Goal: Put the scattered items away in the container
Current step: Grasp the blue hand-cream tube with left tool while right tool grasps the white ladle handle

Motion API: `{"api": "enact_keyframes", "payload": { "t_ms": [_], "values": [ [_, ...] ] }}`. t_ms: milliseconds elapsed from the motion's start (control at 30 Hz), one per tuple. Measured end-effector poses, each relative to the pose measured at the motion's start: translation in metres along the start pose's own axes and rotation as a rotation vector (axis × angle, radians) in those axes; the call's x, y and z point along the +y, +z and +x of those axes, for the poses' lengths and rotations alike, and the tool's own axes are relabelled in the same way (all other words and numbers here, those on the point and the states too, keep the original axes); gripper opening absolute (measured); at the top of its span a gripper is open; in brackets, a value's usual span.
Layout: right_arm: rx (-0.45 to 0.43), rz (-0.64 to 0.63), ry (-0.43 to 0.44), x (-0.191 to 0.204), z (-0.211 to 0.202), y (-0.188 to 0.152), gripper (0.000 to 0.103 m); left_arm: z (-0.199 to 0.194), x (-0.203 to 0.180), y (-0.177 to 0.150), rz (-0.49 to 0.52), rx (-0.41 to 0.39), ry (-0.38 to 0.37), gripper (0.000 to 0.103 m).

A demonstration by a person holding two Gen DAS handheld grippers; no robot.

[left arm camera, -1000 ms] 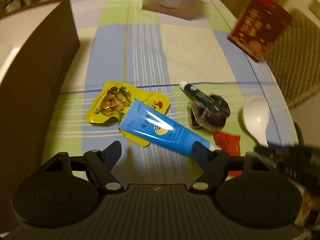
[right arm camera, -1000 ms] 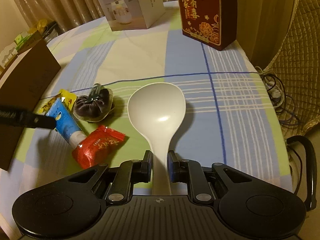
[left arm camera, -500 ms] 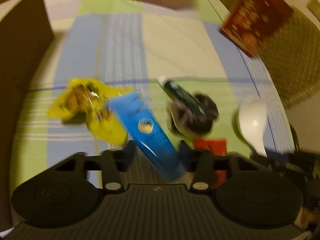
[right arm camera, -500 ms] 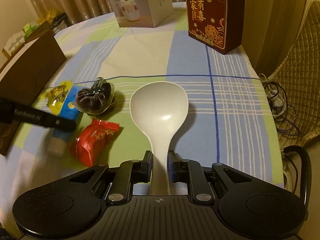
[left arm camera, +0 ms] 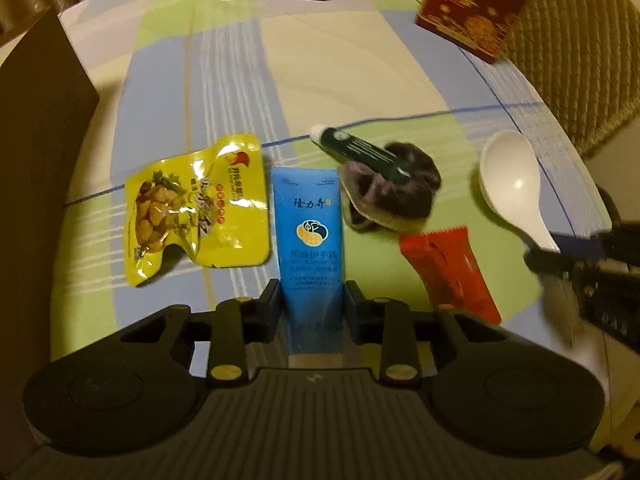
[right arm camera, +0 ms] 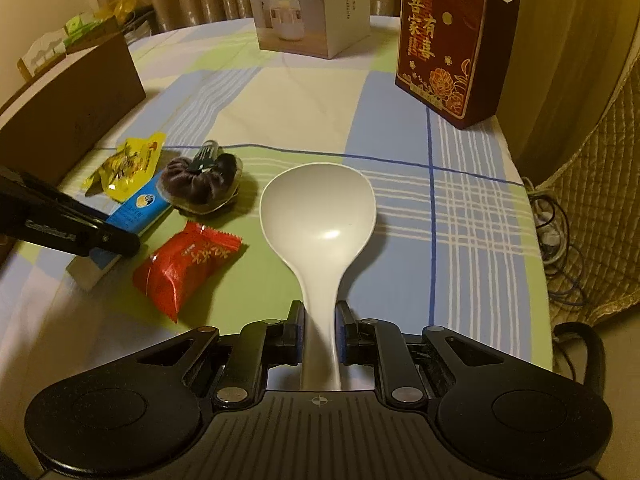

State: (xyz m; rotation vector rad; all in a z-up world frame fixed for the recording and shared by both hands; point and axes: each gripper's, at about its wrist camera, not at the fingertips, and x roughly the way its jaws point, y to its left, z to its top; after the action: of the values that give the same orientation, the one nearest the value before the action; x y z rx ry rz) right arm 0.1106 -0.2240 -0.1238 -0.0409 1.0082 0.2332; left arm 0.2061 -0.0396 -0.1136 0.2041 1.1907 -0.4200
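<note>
Blue tube: lies between the left claw fingers, closed on its lower end, apparently gripping. Right claw clamps white spoon handle. Beside the tube on the checked worktop: yellow snack pouch, red sachet, dark scrunchie. Brown box stands at left.

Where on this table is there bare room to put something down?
Bare cloth lies between the humidifier box, red box and spoon. More lies right of the spoon. It is crowded left of it: red packet, scrunchie, blue tube, yellow pouch.
</note>
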Motion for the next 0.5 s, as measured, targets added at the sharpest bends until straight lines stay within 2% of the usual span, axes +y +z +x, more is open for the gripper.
{"api": "enact_keyframes", "payload": {
  "t_ms": [100, 500],
  "values": [
    [-0.01, 0.008, 0.005, -0.001, -0.008, -0.003, 0.018, -0.007, 0.004, -0.009, -0.03, 0.0, -0.03, 0.027],
    [-0.097, 0.011, 0.023, 0.018, -0.048, 0.01, 0.018, -0.06, 0.012, -0.021, -0.014, -0.109, -0.04, 0.027]
  ]
}}
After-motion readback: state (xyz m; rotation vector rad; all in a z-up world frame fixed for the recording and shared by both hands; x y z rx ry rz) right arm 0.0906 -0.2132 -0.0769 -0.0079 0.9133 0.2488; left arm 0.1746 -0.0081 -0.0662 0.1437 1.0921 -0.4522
